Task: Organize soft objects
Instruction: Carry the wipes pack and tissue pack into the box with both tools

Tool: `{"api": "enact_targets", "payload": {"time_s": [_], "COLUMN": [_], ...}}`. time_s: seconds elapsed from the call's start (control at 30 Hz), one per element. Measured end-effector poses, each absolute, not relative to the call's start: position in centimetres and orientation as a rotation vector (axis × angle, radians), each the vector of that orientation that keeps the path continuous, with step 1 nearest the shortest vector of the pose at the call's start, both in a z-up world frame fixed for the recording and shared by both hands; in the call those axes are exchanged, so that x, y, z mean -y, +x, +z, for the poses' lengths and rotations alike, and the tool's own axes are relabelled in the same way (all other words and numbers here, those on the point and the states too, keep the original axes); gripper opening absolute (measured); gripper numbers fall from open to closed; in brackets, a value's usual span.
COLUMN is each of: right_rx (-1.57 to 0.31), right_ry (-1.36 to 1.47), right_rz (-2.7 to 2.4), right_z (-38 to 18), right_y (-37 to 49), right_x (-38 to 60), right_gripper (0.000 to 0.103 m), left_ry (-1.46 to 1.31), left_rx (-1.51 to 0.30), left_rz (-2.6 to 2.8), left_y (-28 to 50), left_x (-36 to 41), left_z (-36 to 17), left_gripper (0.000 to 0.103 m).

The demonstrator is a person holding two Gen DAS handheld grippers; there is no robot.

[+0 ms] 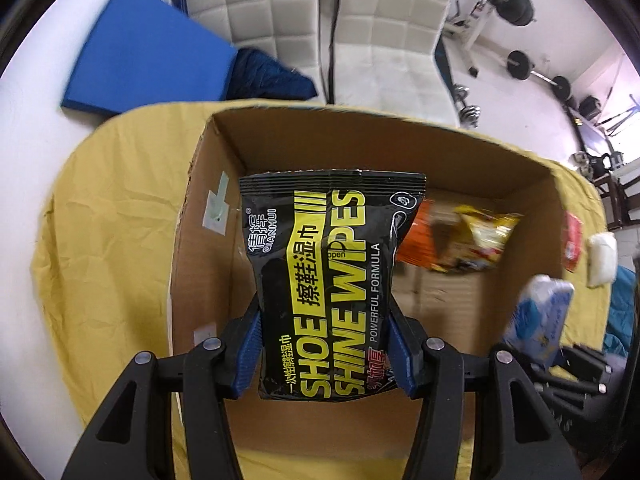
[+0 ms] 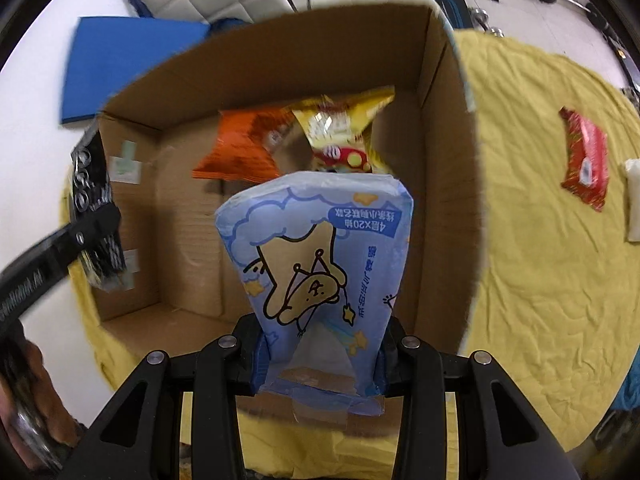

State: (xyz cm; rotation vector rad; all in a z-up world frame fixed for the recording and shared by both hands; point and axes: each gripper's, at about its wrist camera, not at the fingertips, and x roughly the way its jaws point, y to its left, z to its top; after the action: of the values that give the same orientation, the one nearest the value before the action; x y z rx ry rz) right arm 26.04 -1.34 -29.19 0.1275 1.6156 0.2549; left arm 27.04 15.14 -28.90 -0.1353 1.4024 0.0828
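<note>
Left wrist: left gripper clamps wipes pack above box; right gripper pinches blurry tissue pack.

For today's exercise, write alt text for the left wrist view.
The left gripper clamps a black shoe shine wipes pack above an open cardboard box on a yellow cloth. Snack bags lie inside.

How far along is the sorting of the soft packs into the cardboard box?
Partly done. An orange snack bag and a yellow one already lie in the cardboard box. The left gripper holds the shoe wipes pack and the right gripper the blue tissue pack, both over the box. A red pack and a white one remain on the yellow cloth.
</note>
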Motion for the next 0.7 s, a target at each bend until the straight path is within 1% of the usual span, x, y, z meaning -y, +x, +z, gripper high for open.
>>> {"api": "enact_targets", "payload": {"time_s": [0.1, 0.3, 0.5, 0.7], "right_rx": [-1.645, -1.697, -1.745, -1.765], "right_ry": [0.093, 0.043, 0.006, -0.003], "right_rz": [0.230, 0.201, 0.179, 0.169], "right_z": [-31.3, -34.9, -37.3, -38.3], "right_y": [26.6, 27.4, 28.0, 28.2], "right_x": [0.4, -1.3, -2.7, -3.1], "right_gripper": [0.042, 0.042, 0.042, 0.043], "left_ry": [-0.138, -0.101, -0.059, -0.045], "left_rx": [-1.448, -1.509, -1.556, -1.588], "left_rz": [0.090, 0.093, 0.080, 0.076], "left_y": [28.9, 31.5, 32.8, 33.3], "left_x": [-16.0, -16.2, -15.3, -15.1], "left_z": [-31.6, -35.3, -37.5, -39.3], "left_gripper": [0.052, 0.052, 0.052, 0.052]}}
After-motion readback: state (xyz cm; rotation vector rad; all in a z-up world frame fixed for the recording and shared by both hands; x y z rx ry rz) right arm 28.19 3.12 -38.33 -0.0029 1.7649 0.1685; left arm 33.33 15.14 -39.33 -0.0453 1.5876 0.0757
